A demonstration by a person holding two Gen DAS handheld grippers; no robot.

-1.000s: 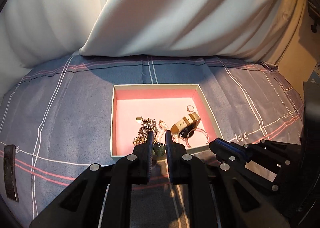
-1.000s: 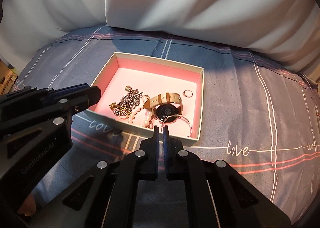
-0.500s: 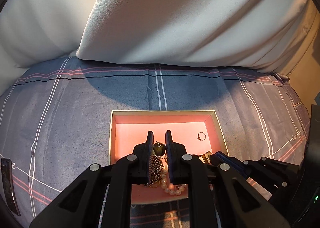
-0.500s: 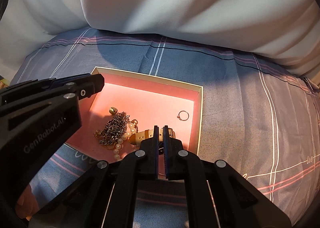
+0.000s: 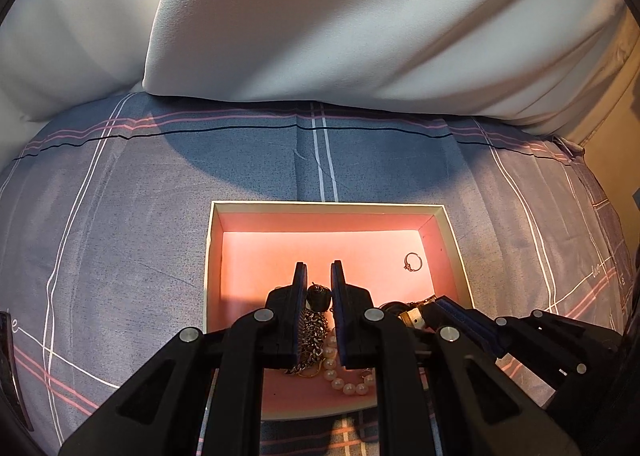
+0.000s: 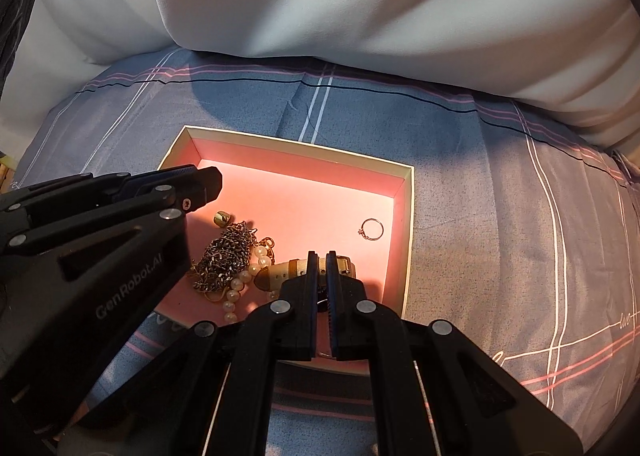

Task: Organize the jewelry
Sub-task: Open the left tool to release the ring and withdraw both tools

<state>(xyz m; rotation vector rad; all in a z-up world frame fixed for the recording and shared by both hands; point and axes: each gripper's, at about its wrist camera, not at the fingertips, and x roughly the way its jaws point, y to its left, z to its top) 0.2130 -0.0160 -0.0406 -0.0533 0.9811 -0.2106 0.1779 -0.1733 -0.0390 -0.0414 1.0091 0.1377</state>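
Jewelry lies heaped in the near half of a shallow pink-lined box (image 6: 406, 216) on the bed, and both tools are down in it. The left gripper (image 5: 319, 280) has its jaws a narrow gap apart with a small dark pendant (image 5: 319, 296) between them; whether the pads actually pinch it I cannot tell. Under those fingers trails a tangled chain (image 6: 224, 260), and a pearl strand (image 6: 244, 276) curls beside it. The right gripper (image 6: 322, 260) is nearly closed, only a slit showing, poised over the cream watch strap (image 6: 286, 270), apparently gripping nothing.

My guess is the sorting is at an early stage: the pendant is being singled out from the knot. Lifting it cleanly calls for a firm pinch and a slow rise, since the chain may drag along.

A small ring (image 6: 372, 229) sits apart by the right wall, a gold bead (image 6: 222, 218) near the left. The far half of the box floor is bare, and the plaid sheet (image 5: 120, 216) around it offers room; white pillows (image 5: 320, 16) bound the back.
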